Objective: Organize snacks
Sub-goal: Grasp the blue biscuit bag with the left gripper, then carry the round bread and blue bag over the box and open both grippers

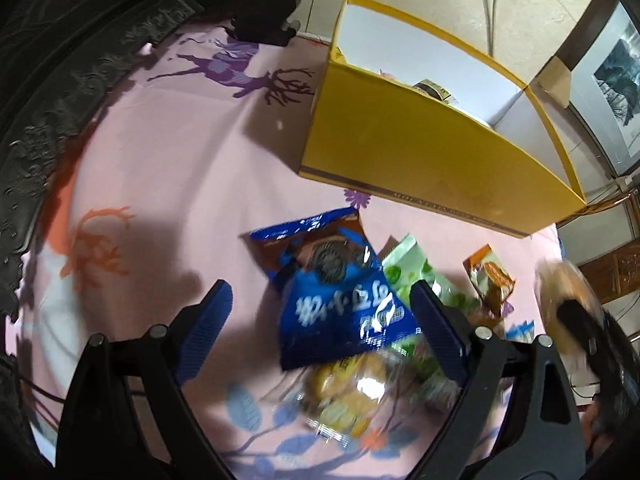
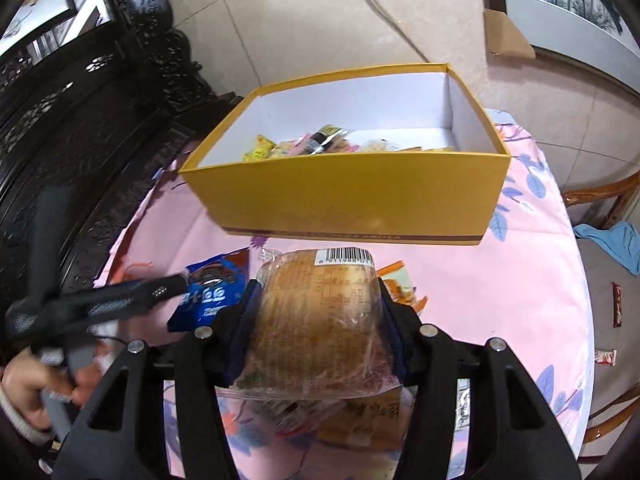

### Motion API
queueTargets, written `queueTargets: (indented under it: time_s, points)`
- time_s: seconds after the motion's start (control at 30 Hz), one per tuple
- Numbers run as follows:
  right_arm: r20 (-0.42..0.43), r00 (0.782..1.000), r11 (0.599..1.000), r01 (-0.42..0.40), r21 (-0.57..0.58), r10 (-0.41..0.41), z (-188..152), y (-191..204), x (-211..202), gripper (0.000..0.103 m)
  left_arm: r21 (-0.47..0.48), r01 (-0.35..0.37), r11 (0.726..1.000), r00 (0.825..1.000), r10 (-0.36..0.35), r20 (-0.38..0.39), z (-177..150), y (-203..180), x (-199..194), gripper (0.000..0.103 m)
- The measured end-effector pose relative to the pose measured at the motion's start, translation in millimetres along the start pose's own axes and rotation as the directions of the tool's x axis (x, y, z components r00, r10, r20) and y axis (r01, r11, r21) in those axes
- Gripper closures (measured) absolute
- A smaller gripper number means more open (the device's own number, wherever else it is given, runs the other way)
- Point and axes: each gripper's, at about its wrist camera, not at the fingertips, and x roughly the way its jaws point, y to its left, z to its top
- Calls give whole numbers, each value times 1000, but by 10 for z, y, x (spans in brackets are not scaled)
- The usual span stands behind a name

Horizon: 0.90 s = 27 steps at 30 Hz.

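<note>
The right claw (image 2: 318,316) is clamped on a clear-wrapped brown bread pack (image 2: 320,312), while the left claw (image 1: 320,332) stands apart above a blue foil cookie bag (image 1: 340,312), not touching it.

A home, likely a living or dining room: a round worktop under a pink printed cloth (image 2: 460,280), dark carved wooden furniture (image 2: 80,128), framed pictures (image 1: 616,80), beige tiled floor (image 2: 300,20).

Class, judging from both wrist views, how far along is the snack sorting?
Done: several small snacks already lie in the yellow box. In hand: the right gripper grips a wrapped bread; the left gripper is open above the blue packet. Left: the blue, green and orange packets on the cloth.
</note>
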Motion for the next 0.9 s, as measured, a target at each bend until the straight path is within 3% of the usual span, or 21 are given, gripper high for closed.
queueTargets:
  time_s: [0.37, 0.53, 0.7, 0.9]
  points:
    - [-4, 1000, 999, -28, 30, 28, 10, -50, 29, 47, 28, -39, 999, 990, 42, -132, 54, -199, 515, 11]
    - [-10, 1000, 998, -26, 49, 26, 14, -109, 51, 47, 33, -54, 998, 987, 59, -149, 30, -201, 612, 11]
    - [-7, 1000, 998, -19, 53, 19, 16, -137, 42, 47, 7, -24, 1000, 993, 25, -116, 4, -117, 554, 33]
    - [-2, 1000, 998, -15, 53, 15, 1, -110, 17, 47, -4, 33, 999, 998, -33, -49, -70, -17, 298, 40]
